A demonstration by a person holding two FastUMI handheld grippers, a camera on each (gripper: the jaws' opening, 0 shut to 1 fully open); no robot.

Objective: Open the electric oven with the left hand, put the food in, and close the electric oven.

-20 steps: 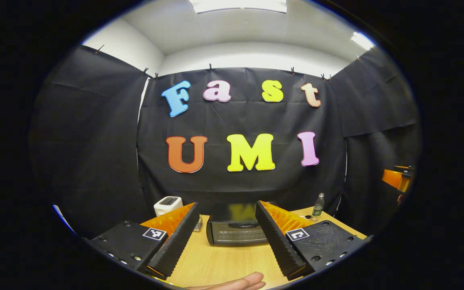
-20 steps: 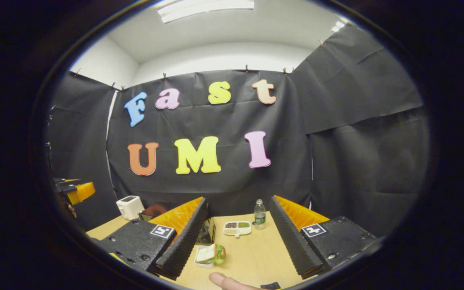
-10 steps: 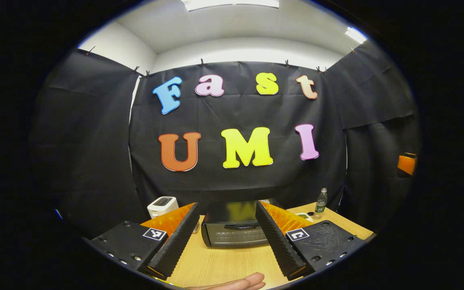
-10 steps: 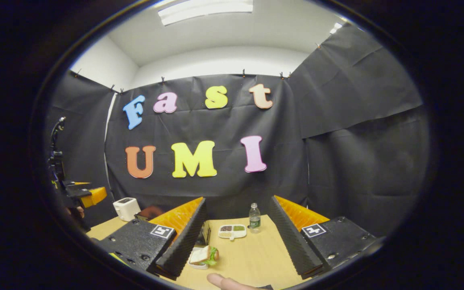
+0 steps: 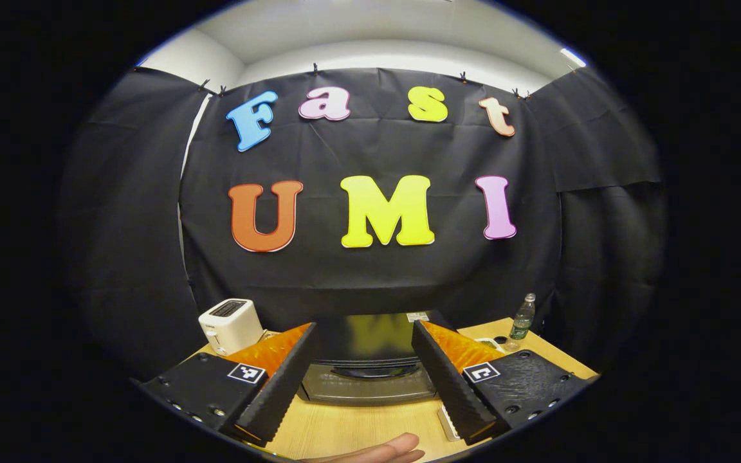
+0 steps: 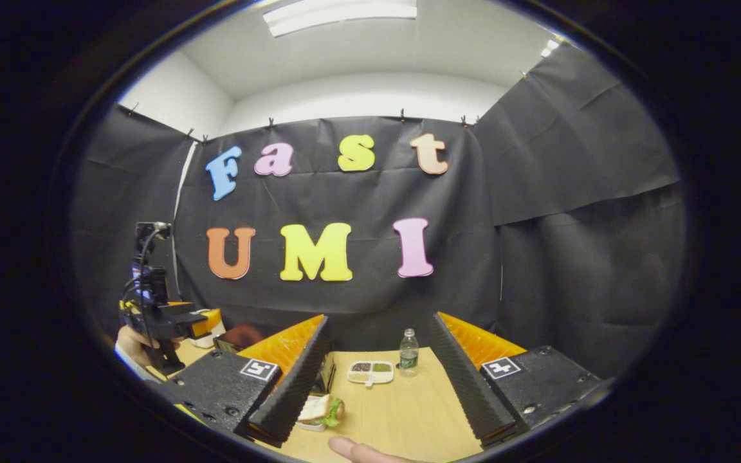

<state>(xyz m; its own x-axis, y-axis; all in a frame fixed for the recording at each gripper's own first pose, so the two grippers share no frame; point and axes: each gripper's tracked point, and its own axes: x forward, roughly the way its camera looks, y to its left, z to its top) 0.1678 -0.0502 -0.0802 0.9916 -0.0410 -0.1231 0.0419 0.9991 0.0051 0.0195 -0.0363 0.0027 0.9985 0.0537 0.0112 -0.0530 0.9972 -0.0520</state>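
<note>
The black electric oven (image 5: 368,381) stands on the wooden table (image 5: 357,431) with its door closed and its handle across the front. My left gripper (image 5: 364,326) is open and close in front of the oven, its fingers framing the oven's front. In the right gripper view the left gripper (image 6: 205,323) is held by a hand at the far left, beside the oven's corner (image 6: 234,339). The food, a sandwich with lettuce on a small white dish (image 6: 320,411), lies just inside my open right gripper (image 6: 380,318), next to its left finger. Nothing is between either pair of fingers.
A white toaster (image 5: 230,323) stands left of the oven. A small water bottle (image 6: 409,352) and a divided white dish with grains (image 6: 370,372) sit toward the table's back. The black cloth wall rises right behind the table. A thumb (image 5: 380,451) shows at the bottom edge.
My left gripper has moved forward to the oven, which now looms larger and lower between its fingers. In the right gripper view the left gripper has come in from the left. The right gripper has barely shifted.
</note>
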